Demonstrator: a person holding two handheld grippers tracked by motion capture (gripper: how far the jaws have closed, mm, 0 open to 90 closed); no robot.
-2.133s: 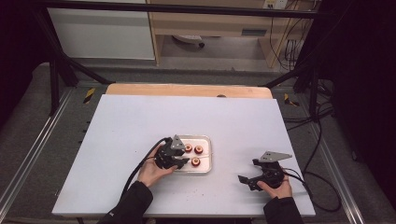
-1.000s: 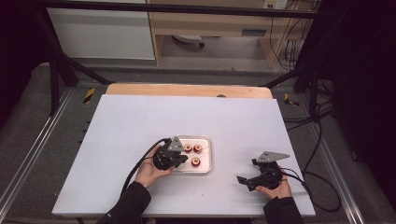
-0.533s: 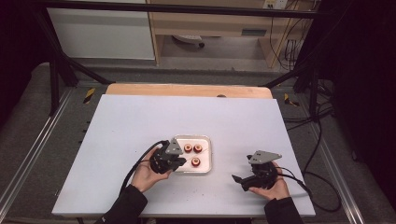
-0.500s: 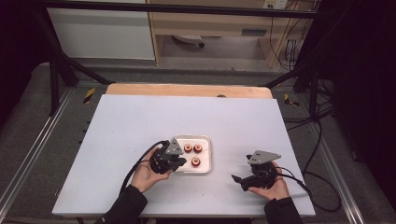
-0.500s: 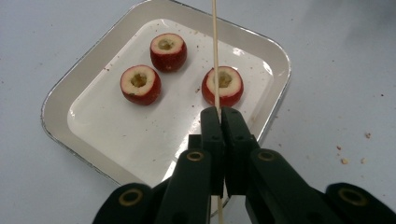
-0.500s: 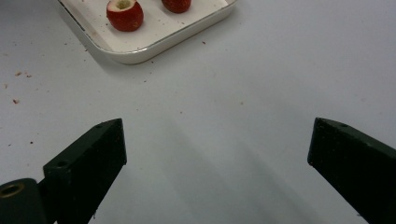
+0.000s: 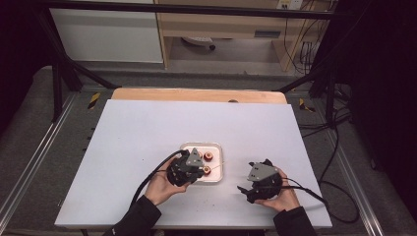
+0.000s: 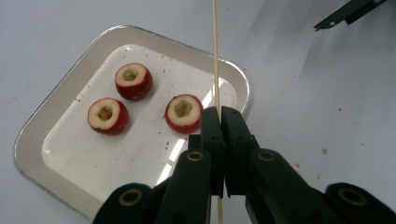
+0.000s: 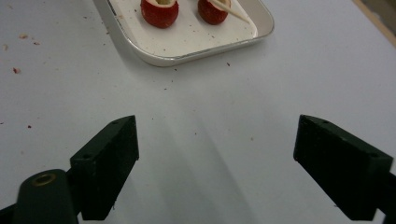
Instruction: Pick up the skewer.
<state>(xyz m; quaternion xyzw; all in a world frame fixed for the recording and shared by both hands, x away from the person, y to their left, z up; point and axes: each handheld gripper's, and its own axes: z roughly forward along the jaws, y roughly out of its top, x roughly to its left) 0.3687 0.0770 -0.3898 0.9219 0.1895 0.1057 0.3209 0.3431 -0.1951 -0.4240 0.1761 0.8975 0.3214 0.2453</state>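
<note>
A white tray [image 8: 70,93] holds three red cored fruit halves [image 8: 133,81], [image 8: 108,115], [image 8: 183,113]. My left gripper [image 8: 221,112] is shut on a thin wooden skewer [image 8: 215,56], which points out over the tray's corner beside the nearest fruit. From above, the left gripper [image 7: 196,172] hovers at the near edge of the tray [image 7: 216,147]. My right gripper [image 7: 245,193] stands open to the right of the tray. Its jaws have just been closing a little, with nothing between them. In the right gripper view the right gripper [image 9: 215,128] faces the tray [image 9: 187,57] across bare table.
Red crumbs dot the white tabletop [image 7: 147,128] around the tray. A wooden board [image 7: 196,95] edges the table's far side. Metal rails and cables [image 7: 339,147] run along the right side. Each gripper trails a black cable toward the near edge.
My right gripper has moved left toward the tray. The left gripper, still shut on the skewer, has shifted slightly right along the tray's near edge.
</note>
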